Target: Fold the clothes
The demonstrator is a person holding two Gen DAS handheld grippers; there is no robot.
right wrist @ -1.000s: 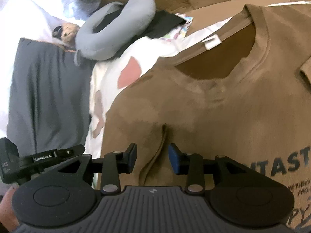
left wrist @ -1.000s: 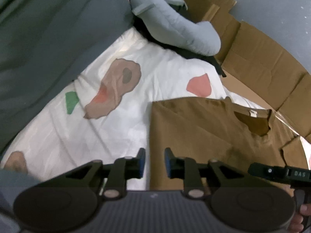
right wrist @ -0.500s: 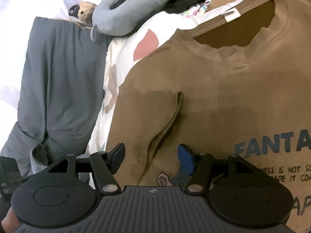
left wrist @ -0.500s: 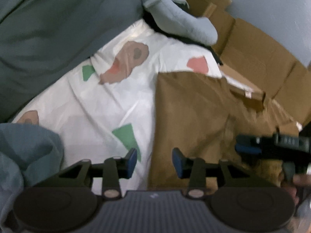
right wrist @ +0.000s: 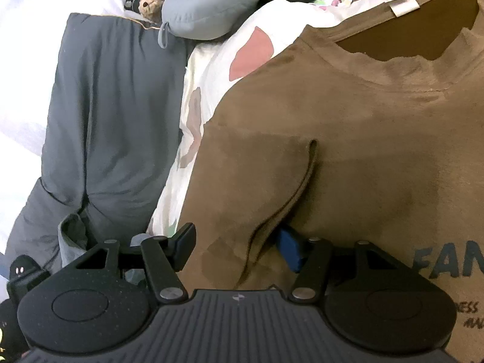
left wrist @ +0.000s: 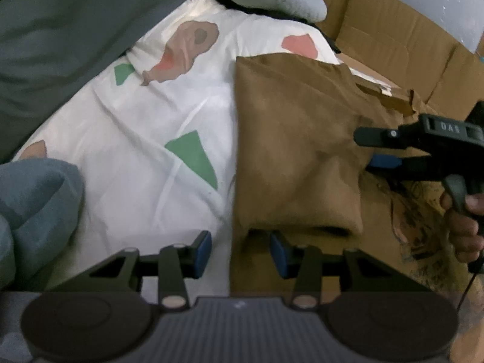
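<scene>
Your brown t-shirt [right wrist: 348,127] is lying flat on the bed, on the white patterned sheet [left wrist: 145,139], neck label toward the cardboard [left wrist: 393,39], with the left sleeve already folded in over the chest.

Left tool [left wrist: 240,252] has its jaws partly apart, straddling the shirt's outer folded edge just below the sleeve cuff, not pinching anything. Right tool [right wrist: 239,249] is closing right now with the sleeve's loose edge between the jaws, but the pads don't look pressed on it.

So I'd guess you're about to grab that side for the next fold. Tips: get both layers into each tool before you squeeze, otherwise the top layer slides and the sleeve pops back out. Keep the two grab points in line along that edge, and lift evenly. Watch the grey blanket [left wrist: 51,39] and the blue-grey cloth [left wrist: 33,199] beside you, easy to snag.
</scene>
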